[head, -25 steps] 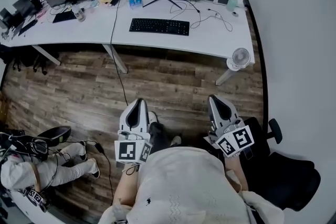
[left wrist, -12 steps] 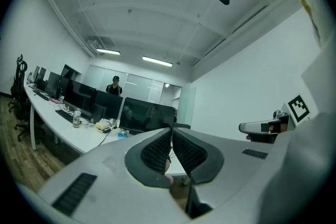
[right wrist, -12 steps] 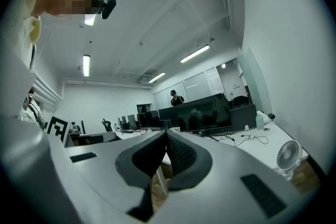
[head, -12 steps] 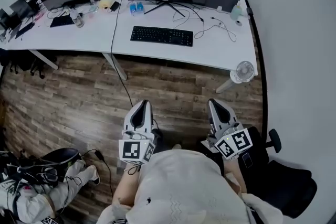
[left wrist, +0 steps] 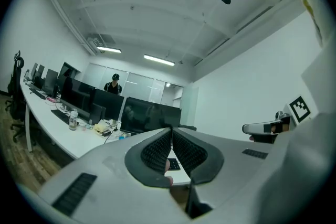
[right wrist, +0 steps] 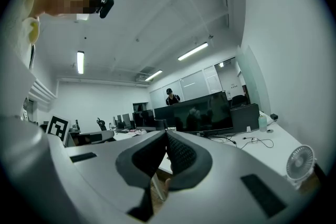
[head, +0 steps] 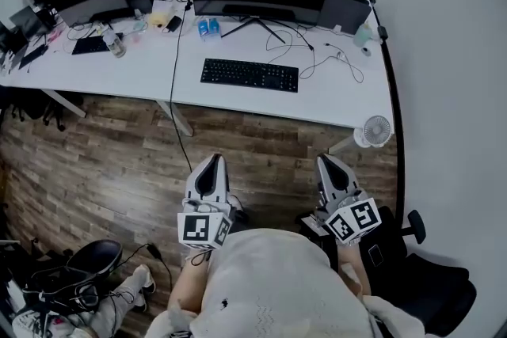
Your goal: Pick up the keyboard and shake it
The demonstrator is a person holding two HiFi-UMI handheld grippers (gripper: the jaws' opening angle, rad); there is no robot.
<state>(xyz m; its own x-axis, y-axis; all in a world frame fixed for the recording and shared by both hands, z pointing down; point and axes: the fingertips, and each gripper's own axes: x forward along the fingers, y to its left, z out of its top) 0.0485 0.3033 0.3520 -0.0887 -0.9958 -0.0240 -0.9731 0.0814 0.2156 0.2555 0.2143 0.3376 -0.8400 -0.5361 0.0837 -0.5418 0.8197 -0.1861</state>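
Far white desk [head: 341, 91] carries the keyboard [head: 249, 74]; left gripper [head: 211, 161] and right gripper [head: 325, 162], closed and empty, mostly hide it in their own views.

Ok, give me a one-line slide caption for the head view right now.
Left tool and right tool, both shut and empty, face the flat black keyboard on the white desk.

Keyboard [head: 249, 74], desk [head: 337, 95] and fan [head: 375, 131] lower in the head view than 1 second ago, nearer the camera

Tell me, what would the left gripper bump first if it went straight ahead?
Probably the keyboard on the desk, lined up beyond the left gripper, with only floor before it. Height is unclear.
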